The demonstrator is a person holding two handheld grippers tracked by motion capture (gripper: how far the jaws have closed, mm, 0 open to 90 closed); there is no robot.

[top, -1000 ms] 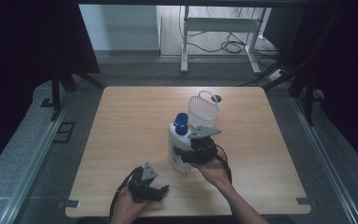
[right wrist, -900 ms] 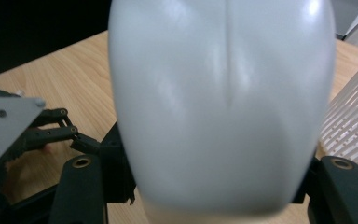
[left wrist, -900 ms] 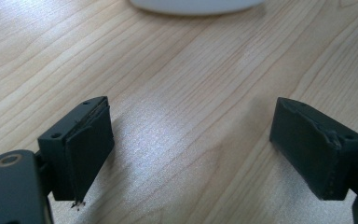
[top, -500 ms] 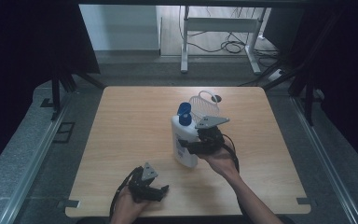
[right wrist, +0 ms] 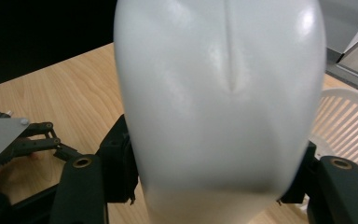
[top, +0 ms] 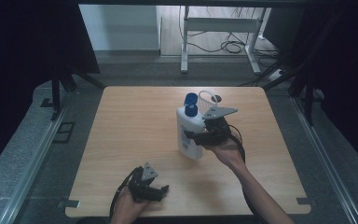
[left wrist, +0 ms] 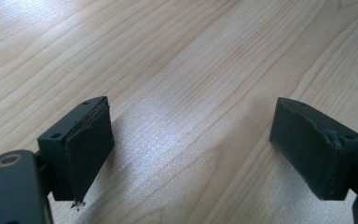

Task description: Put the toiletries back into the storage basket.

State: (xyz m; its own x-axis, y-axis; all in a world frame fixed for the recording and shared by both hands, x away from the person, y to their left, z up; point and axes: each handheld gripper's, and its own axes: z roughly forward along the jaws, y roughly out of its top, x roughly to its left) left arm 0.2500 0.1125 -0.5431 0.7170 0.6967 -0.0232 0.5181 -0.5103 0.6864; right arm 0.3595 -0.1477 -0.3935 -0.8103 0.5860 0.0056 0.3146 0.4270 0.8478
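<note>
A white bottle (top: 185,134) with a blue cap (top: 190,103) hangs nearly upright over the middle of the wooden table (top: 121,121). My right gripper (top: 195,136) is shut on its body from the right. In the right gripper view the bottle (right wrist: 219,102) sits wide between the two black jaws of that gripper (right wrist: 214,179). A white slatted basket (top: 208,97) stands just behind the bottle, mostly hidden by it. My left gripper (top: 161,192) rests at the table's front edge, open, with bare wood between its fingers (left wrist: 88,149).
The basket's white ribs (right wrist: 349,121) show at the right of the right gripper view, and the left gripper (right wrist: 9,140) lies farther off at its left. A metal stand and cables (top: 223,44) lie on the floor beyond the table. Dark curtains flank both sides.
The right gripper has carried the bottle upward and slightly right, toward the basket, which it now mostly covers. The left gripper has stayed in place.
</note>
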